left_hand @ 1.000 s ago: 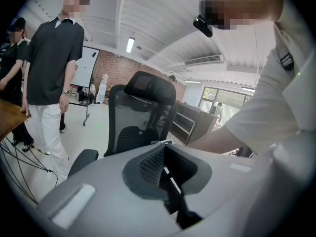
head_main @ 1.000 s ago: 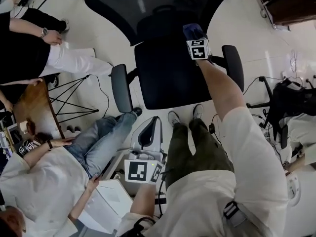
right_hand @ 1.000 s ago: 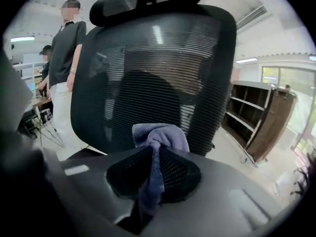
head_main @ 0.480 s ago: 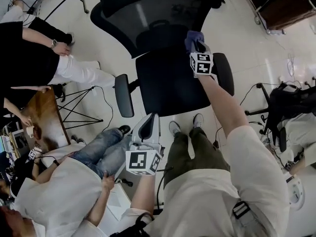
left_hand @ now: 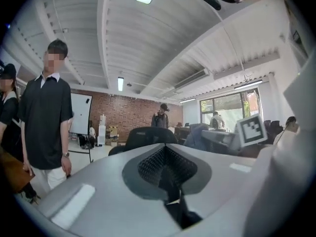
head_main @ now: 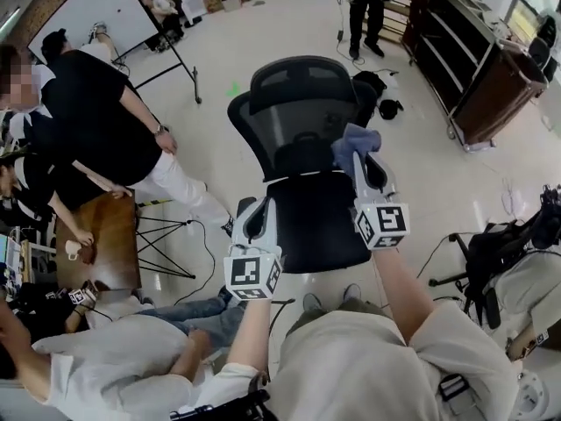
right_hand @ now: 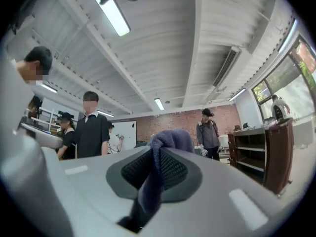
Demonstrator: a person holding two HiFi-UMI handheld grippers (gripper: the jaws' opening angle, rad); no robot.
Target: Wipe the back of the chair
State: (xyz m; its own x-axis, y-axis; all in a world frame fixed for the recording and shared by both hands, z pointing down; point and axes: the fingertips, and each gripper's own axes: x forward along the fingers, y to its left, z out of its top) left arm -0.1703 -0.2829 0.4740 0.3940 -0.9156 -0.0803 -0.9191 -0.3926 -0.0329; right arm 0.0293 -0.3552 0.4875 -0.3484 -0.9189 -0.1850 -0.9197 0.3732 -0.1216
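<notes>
the main risk lies with the cloth (head_main: 354,139): the right gripper (head_main: 361,158) has its jaws closed on one fold of it only, with a loose bunch standing above the tips, so a drag across the mesh backrest (head_main: 294,103) could catch the weave and pull the fold free. the chair (head_main: 303,161) stands straight ahead, facing the person, and the cloth shows in front of the low part of the backrest, just above the seat (head_main: 320,226); whether it touches yet i cannot tell. a firm push may also swivel or roll the chair away, since nothing steadies it: the left gripper (head_main: 264,203) hangs by the seat's left edge with its jaws together on nothing, gripping no part of the chair. a person in black (head_main: 96,117) stands near on the left, so a chair that swings that way has little room. set against half a second ago, the head camera has tipped up from a steep look down onto the seat to a view across the room, so the backrest now reads upright, not foreshortened; the left gripper has risen from low by the person's body to nearly level with the right one, and the right gripper with its cloth has come in from over the seat's right side toward the middle of the backrest
</notes>
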